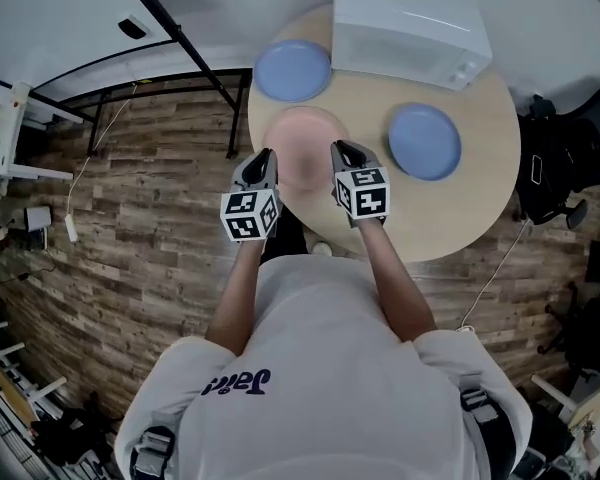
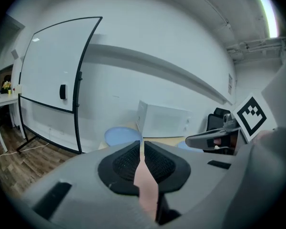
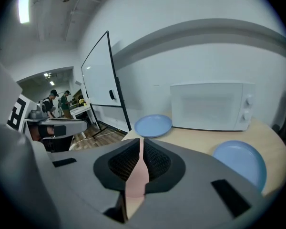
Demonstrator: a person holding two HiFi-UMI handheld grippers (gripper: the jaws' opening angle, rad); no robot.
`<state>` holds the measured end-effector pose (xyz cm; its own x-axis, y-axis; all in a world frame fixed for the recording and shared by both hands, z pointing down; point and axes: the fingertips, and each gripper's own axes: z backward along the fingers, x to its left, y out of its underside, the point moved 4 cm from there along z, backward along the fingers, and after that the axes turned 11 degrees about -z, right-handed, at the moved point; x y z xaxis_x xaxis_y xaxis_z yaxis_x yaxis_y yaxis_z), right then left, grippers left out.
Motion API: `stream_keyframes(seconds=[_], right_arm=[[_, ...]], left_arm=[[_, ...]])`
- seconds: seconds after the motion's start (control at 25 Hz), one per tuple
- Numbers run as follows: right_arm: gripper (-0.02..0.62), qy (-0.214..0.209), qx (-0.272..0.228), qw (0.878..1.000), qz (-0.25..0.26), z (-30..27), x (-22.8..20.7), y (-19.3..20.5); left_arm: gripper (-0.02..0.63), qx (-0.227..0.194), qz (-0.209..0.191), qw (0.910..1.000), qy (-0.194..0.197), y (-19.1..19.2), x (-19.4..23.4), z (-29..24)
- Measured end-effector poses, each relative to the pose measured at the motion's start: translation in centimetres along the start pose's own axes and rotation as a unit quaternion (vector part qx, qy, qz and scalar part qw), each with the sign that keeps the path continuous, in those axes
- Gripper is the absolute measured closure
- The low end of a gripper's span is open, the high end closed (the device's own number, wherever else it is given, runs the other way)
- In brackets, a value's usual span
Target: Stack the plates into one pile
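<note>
Beside the near pink plate (image 1: pixel 305 133), left gripper (image 1: pixel 263 161) and right gripper (image 1: pixel 342 154) are clenched empty; jaws should be opened first

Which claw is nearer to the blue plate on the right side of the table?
Right. The right claw grips the pink plate by the rim on the blue plate's side; the left claw grips the opposite rim, farther away.

Purple lettering (image 1: pixel 236 382) across the back of the person's white shirt (image 1: pixel 340 368), seemingly beginning "Ja", is the only writing visible and cannot be read whole.
</note>
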<state>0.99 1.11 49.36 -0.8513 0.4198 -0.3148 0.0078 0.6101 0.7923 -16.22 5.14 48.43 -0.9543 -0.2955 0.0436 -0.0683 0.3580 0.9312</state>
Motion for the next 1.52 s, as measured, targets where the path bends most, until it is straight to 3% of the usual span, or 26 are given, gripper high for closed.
stream_keyframes(seconds=[0.36, 0.48, 0.52, 0.6, 0.64, 0.88, 1.12, 1.52], right_arm=[[0.575, 0.038, 0.075, 0.996, -0.017, -6.6, -4.8, 1.1], [0.570, 0.050, 0.106, 0.993, -0.020, -8.6, -6.7, 1.7], [0.557, 0.052, 0.119, 0.991, -0.021, -9.2, -7.1, 2.1], [0.422, 0.052, 0.148, 0.987, -0.027, -10.3, -7.8, 3.1], [0.403, 0.052, 0.162, 0.985, -0.029, -10.7, -8.1, 3.7], [0.403, 0.071, 0.210, 0.974, -0.051, -11.2, -10.1, 7.3], [0.404, 0.084, 0.235, 0.964, -0.092, -11.5, -11.8, 9.7], [0.411, 0.078, 0.252, 0.957, -0.120, -12.1, -11.6, 11.3]], left_arm=[[0.577, 0.110, 0.012, 0.9936, 0.022, 5.0, 4.2, -7.1], [0.461, 0.150, 0.030, 0.9874, 0.041, 6.8, 5.4, -9.2], [0.443, 0.164, 0.039, 0.9846, 0.047, 7.5, 5.8, -9.8], [0.419, 0.187, 0.057, 0.9792, 0.053, 8.8, 6.6, -10.7], [0.410, 0.197, 0.065, 0.9767, 0.055, 9.5, 7.0, -11.2], [0.391, 0.252, 0.093, 0.9615, 0.059, 13.1, 7.8, -12.7], [0.391, 0.288, 0.111, 0.9489, 0.065, 15.1, 7.5, -13.3], [0.393, 0.304, 0.150, 0.9382, 0.071, 16.4, 7.8, -12.9]])
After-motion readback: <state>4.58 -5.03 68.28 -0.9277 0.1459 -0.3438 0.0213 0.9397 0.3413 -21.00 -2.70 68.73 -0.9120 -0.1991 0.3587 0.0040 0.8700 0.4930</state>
